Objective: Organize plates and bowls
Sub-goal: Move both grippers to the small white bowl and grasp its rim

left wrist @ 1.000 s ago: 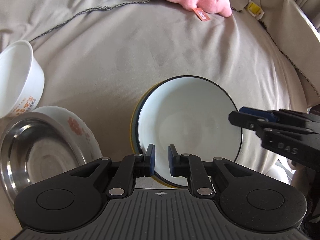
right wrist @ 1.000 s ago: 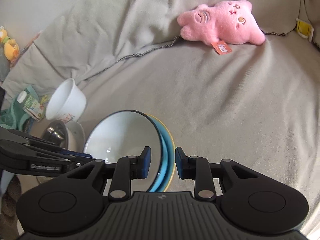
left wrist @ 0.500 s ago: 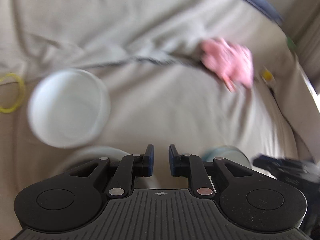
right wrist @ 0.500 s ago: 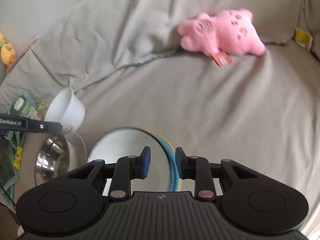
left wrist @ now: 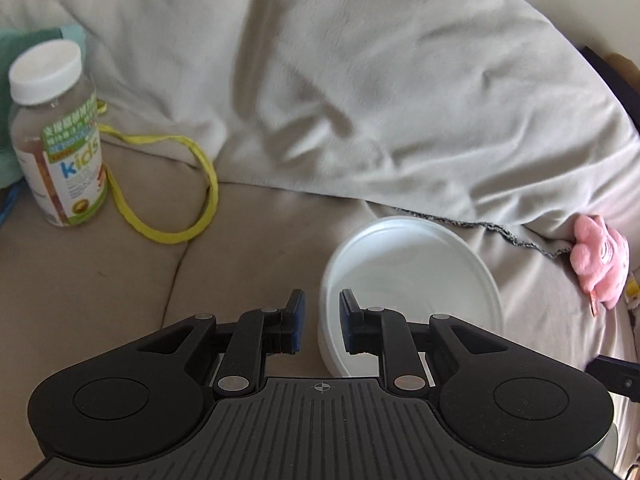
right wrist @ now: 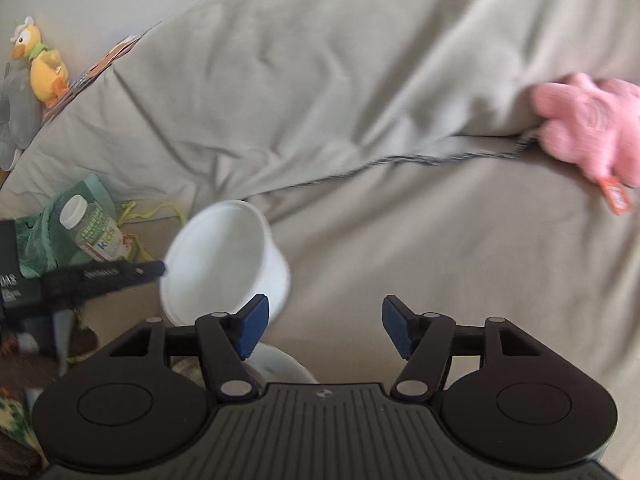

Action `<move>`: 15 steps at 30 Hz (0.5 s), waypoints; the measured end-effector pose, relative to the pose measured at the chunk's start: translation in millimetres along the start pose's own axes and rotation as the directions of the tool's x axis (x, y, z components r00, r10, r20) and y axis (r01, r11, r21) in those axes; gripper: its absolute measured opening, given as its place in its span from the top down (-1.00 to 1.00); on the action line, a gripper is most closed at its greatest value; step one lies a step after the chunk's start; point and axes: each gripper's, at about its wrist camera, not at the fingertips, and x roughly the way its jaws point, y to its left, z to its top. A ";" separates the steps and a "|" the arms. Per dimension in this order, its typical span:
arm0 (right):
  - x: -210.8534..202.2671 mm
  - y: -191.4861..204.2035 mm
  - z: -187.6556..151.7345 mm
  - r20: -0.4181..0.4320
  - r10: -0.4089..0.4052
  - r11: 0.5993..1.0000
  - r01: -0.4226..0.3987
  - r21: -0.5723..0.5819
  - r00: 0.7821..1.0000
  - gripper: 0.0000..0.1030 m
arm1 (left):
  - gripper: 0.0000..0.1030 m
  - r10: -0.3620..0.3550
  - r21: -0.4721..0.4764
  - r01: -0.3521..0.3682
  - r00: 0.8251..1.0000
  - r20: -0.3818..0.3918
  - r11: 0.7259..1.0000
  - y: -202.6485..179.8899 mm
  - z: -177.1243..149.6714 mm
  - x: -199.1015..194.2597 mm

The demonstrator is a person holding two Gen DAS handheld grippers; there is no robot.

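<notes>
Left wrist: white bowl [left wrist: 412,292] on the sofa seat beside the cushion fold. My left gripper [left wrist: 320,326] jaws are opening astride its near rim, unclamped. Light, rigid, slick; I'd pinch the rim.

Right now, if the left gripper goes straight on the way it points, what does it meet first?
Probably the near rim of the white bowl: the opening left gripper has it between its fingertips. Depth is unclear.
</notes>
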 end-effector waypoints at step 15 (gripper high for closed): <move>83.4 41.7 11.3 -0.134 0.009 1.000 -0.009 -0.001 0.991 0.53 | 0.49 -0.071 0.123 0.070 0.997 -0.001 0.990 -41.7 -4.6 -7.6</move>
